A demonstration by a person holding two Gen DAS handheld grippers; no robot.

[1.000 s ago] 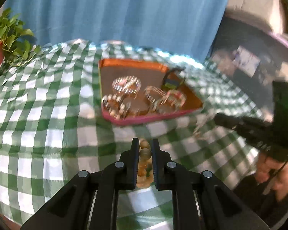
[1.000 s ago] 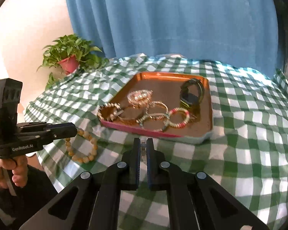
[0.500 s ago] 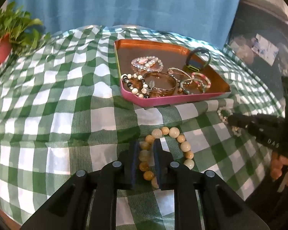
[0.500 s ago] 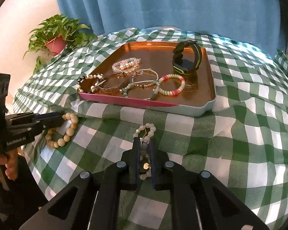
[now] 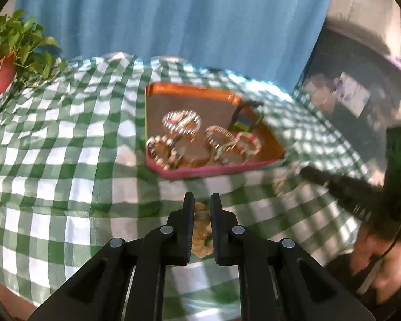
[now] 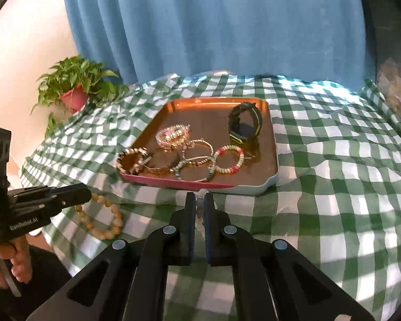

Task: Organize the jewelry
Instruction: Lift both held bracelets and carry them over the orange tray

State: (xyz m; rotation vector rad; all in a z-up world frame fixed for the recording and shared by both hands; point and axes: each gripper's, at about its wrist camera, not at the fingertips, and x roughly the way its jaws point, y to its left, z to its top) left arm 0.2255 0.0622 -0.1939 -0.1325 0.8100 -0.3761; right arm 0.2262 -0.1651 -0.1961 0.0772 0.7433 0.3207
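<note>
We have both pairs of fingers clenched on bracelets, the left gripper [image 5: 202,208] on the wooden bead bracelet [image 6: 100,220], the right gripper [image 6: 197,208] on a pale bead bracelet [image 6: 199,226], with the tray [image 6: 267,184] lying straight ahead, nearer the right.

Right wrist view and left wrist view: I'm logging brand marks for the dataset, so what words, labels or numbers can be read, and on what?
"GenRobot.AI", blurred and only roughly legible: white lettering on the side of the left gripper, right wrist view.
Pale marks on the right gripper, left wrist view: too blurred to read.
Smartwatch in the tray: no readable text.
Nothing else carries text.
</note>
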